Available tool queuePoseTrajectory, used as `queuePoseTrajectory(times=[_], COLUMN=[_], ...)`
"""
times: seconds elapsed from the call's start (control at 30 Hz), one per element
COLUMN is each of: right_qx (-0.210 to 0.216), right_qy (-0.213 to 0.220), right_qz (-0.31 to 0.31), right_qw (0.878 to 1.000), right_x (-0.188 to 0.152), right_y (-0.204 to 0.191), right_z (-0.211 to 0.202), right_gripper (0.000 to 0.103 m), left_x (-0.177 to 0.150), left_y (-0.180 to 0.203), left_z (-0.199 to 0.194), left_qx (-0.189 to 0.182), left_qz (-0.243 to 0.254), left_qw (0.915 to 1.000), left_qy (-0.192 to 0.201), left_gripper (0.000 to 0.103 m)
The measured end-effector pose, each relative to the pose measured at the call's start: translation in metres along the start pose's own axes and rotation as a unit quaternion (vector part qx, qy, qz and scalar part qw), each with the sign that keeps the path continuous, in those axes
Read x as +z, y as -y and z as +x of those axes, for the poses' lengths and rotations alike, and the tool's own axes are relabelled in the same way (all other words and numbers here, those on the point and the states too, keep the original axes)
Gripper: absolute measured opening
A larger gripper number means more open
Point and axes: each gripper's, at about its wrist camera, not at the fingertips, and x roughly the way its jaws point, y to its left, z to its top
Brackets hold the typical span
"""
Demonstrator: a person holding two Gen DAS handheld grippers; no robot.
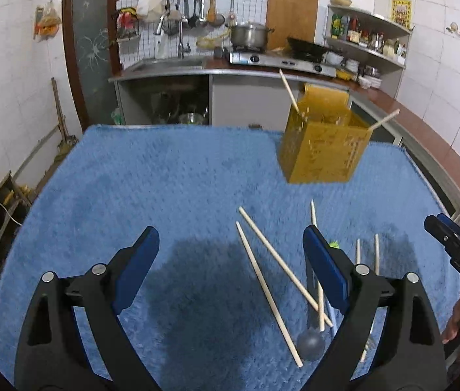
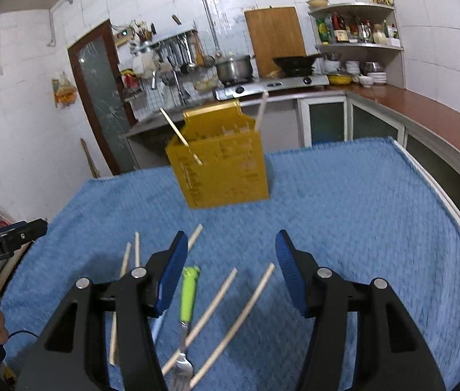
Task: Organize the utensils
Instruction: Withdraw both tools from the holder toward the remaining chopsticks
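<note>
Two claws hover over the worktop [image 1: 132, 179], which is covered right to its edges by a shaggy blue cloth. The left half of that cloth lies bare, and there is open blue all the way back to the far edge. On the right side, the cloth runs close along a brown kitchen counter [image 2: 441, 120] with only a narrow gap between them.

Standing toward the far side is the yellow utensil holder [image 1: 324, 150], upright, with two chopsticks [image 1: 288, 89] leaning out of its top, one to each side. Between holder and claws the cloth is clear.

Now the loose pieces, all flat on the cloth near the front edge. From the left wrist view, two long chopsticks [image 1: 267, 290] lie side by side on a slant, a third crosses their lower ends, and a dark round-ended utensil [image 1: 309, 345] lies by them. From the right wrist view, a green-handled fork [image 2: 187, 296] points tines toward the camera, with two more chopsticks [image 2: 239, 319] just beside it on the right.

The left claw [image 1: 231, 270] is spread very wide, nothing between its blue pads, touching nothing; the slanted chopsticks lie below its gap. The right claw [image 2: 230, 277] stands about half open, also empty, above the fork and its neighbouring chopsticks. Whether either pad brushes the cloth I cannot tell.
</note>
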Motion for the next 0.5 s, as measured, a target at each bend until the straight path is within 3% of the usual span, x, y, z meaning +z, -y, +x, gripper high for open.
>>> queuePoseTrajectory(times=[0.2,0.37,0.4,0.5], right_qx=[-0.021,-0.043,-0.046,-0.054], right_qy=[-0.037,-0.082,-0.088,-0.105], right_qz=[0.001,0.005,0.007,0.009], right_qw=[0.999,0.996,0.995,0.993], right_x=[-0.016,-0.028,-0.03,-0.035], right_y=[0.0,-0.003,-0.002,-0.002], right_z=[0.029,0.058,0.063,0.074], right_gripper=[0.056,0.054,0.052,0.046], left_x=[-0.021,-0.033,-0.034,-0.037], left_y=[0.007,0.016,0.016,0.014], left_z=[0.048,0.088,0.094,0.11], left_qx=[0.006,-0.003,-0.003,-0.001], left_qz=[0.0,0.001,-0.001,-0.012], left_qw=[0.999,0.9958,0.995,0.9925], left_qy=[-0.043,-0.092,-0.1,-0.121], left_gripper=[0.087,0.07,0.062,0.055])
